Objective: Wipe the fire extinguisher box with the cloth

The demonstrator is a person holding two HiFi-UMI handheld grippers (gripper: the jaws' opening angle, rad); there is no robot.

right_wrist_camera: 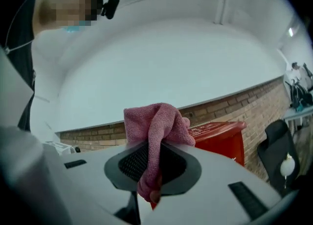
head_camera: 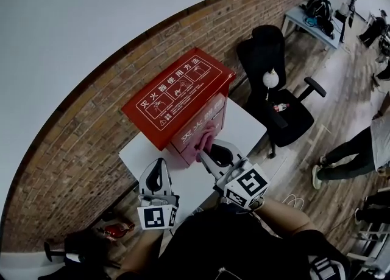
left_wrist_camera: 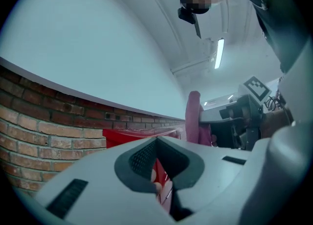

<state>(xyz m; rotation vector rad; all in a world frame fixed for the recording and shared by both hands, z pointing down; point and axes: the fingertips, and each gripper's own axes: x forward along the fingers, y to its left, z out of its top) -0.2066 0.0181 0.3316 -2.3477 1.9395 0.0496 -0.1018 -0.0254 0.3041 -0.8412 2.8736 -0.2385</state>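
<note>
The left gripper point(head_camera: 160, 166) is held over the near edge of the white table point(head_camera: 247, 128). Its jaws are seen brought together, with nothing caught between them; only a thin slit remains, through which a strip of red is glimpsed. Just to its right, the right gripper point(head_camera: 207, 150) is held further in over the table. Its jaws are clamped on a pink cloth point(head_camera: 207, 137), which is bunched above the jaw tips and hangs down between them in the right gripper view. The cloth is pressed against the front face of the fire extinguisher box point(head_camera: 177, 93), at that face's lower part. The red box stands along the table's far edge, and its sloped lid is printed with white characters and diagrams. Close behind the box a brick wall point(head_camera: 79, 151) is seen. Beyond the table's right edge a black office chair point(head_camera: 274, 90) is placed.
</note>
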